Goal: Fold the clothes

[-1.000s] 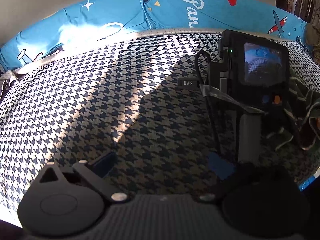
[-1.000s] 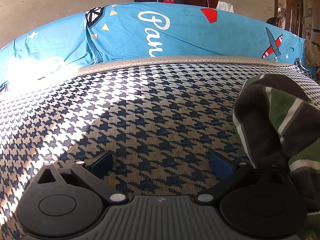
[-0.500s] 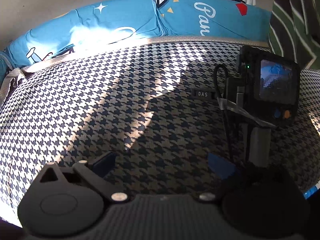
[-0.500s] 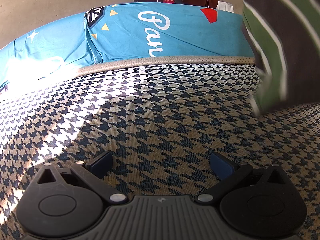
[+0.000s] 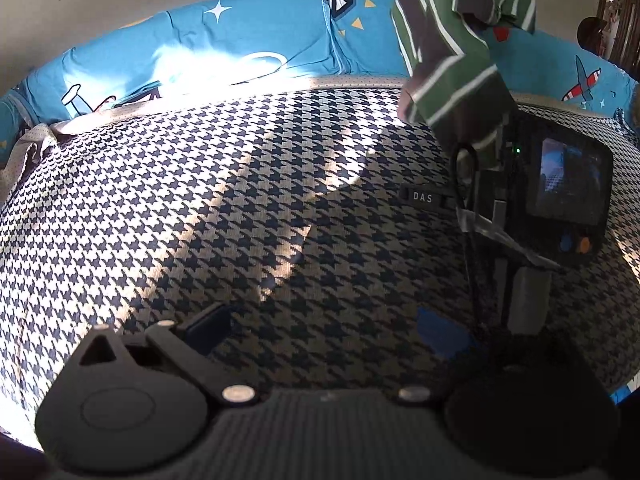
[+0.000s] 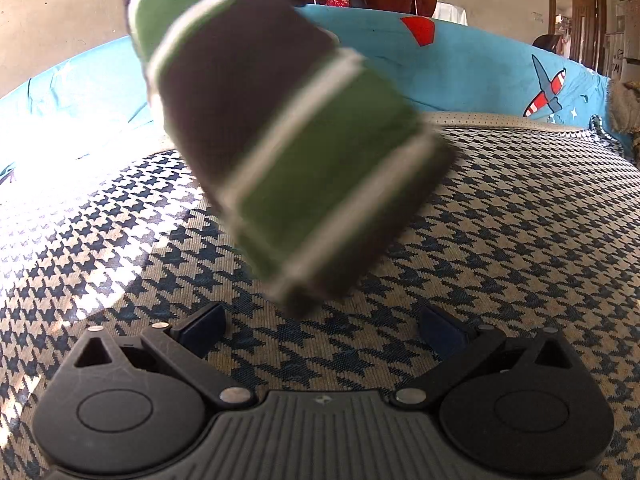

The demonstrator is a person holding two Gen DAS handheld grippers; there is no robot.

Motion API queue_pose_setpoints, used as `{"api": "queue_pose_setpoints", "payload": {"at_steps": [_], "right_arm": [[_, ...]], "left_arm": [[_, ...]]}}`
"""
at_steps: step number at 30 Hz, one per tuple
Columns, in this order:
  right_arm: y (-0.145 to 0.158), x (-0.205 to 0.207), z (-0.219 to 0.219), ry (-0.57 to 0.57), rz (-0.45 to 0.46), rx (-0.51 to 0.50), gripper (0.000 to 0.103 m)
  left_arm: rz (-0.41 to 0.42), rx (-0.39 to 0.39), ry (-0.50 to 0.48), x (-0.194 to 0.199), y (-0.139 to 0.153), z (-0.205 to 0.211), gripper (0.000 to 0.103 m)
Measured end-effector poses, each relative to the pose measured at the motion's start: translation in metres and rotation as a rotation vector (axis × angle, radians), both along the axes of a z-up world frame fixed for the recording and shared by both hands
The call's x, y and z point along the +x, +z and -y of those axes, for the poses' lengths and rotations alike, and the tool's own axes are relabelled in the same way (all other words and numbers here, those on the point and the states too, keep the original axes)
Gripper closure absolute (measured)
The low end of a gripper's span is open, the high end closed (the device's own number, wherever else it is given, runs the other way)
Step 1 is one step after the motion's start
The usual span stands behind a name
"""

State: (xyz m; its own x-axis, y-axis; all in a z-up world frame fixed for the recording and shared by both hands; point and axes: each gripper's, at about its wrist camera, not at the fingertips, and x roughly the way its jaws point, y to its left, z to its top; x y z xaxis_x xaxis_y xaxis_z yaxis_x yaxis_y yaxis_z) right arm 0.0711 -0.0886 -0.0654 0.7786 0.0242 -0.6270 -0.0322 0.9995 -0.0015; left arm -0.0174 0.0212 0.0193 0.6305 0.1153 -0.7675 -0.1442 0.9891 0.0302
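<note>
While the green, grey and white striped fleece garment (image 6: 280, 152) hangs blurred mid-frame above the houndstooth bed cover (image 6: 520, 240), my left fingers (image 5: 320, 332) and right fingers (image 6: 320, 332) rest apart, empty; I should let it settle flat before pinching an edge.

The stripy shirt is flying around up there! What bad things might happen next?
1. The striped garment hangs blurred in mid-air, and neither the right gripper nor the left gripper holds it; both sets of jaws stand open and empty. It may land bunched on the houndstooth bed cover, needing spreading before folding.
2. In the left wrist view the cloth dangles just above the right gripper's camera unit. It might drape over it and block the view.
</note>
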Motion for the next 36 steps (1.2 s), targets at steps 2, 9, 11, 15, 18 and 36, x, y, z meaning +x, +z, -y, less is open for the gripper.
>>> {"api": "queue_pose_setpoints", "payload": {"at_steps": [2, 9, 11, 15, 18, 36], "right_arm": [[-0.0002, 0.0000, 0.0002, 0.000, 0.000, -0.001, 0.000], [-0.0008, 0.0002, 0.0001, -0.001, 0.000, -0.001, 0.000], [-0.0009, 0.0006, -0.0007, -0.001, 0.000, -0.001, 0.000], [-0.0015, 0.0022, -0.0009, -0.001, 0.000, -0.001, 0.000], [-0.0016, 0.0019, -0.0015, -0.001, 0.001, -0.001, 0.000], [-0.0028, 0.0021, -0.0021, -0.002, 0.001, -0.002, 0.000]], "left_arm": [[-0.005, -0.001, 0.004, -0.0002, -0.0007, -0.0008, 0.000], [-0.011, 0.005, 0.008, 0.0004, -0.0020, -0.0001, 0.000], [-0.010, 0.005, 0.008, 0.0003, -0.0018, 0.0005, 0.000], [-0.008, 0.002, 0.008, -0.0013, -0.0016, 0.0007, 0.000], [-0.010, -0.008, 0.012, -0.0016, -0.0017, -0.0013, 0.000], [-0.023, -0.022, 0.013, -0.0021, -0.0076, -0.0011, 0.000]]}}
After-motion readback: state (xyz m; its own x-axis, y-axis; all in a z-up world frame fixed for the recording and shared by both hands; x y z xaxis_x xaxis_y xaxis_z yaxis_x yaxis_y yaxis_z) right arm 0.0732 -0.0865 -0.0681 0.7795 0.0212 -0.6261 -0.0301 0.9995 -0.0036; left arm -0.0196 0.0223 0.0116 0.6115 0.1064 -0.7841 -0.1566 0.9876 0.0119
